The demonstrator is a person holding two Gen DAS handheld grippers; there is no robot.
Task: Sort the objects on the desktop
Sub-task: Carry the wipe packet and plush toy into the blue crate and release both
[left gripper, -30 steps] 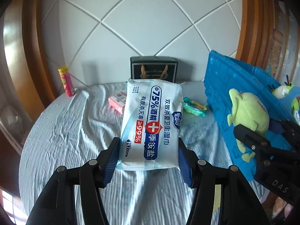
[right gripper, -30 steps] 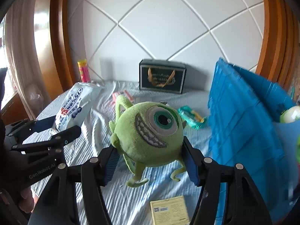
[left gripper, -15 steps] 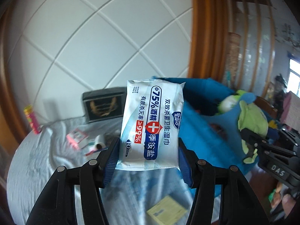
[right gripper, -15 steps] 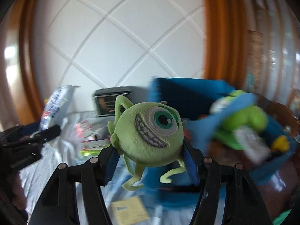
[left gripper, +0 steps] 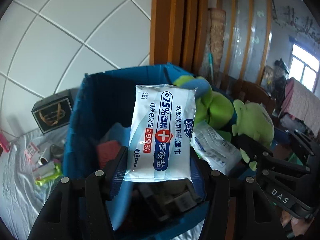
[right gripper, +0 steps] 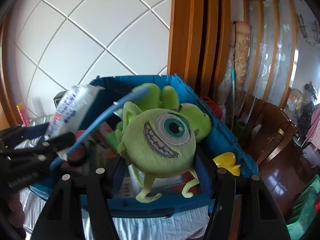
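I have a white-and-blue wet wipes pack [left gripper: 162, 134] upright in my left jaws, held over the open blue bin [left gripper: 88, 108]. My right jaws pinch a green one-eyed plush [right gripper: 160, 138], face toward me and legs dangling, above that bin, where other green plush toys [right gripper: 158, 94] lie.

Left gripper [left gripper: 158, 172]: black plastic fingers, blue ribbed pads [left gripper: 118, 172], round silver screws on top. Right gripper [right gripper: 160, 172]: same black build, blue pads, silver screws; white "DAS" lettering on its side in left wrist view. Left gripper body carries blurred white lettering.
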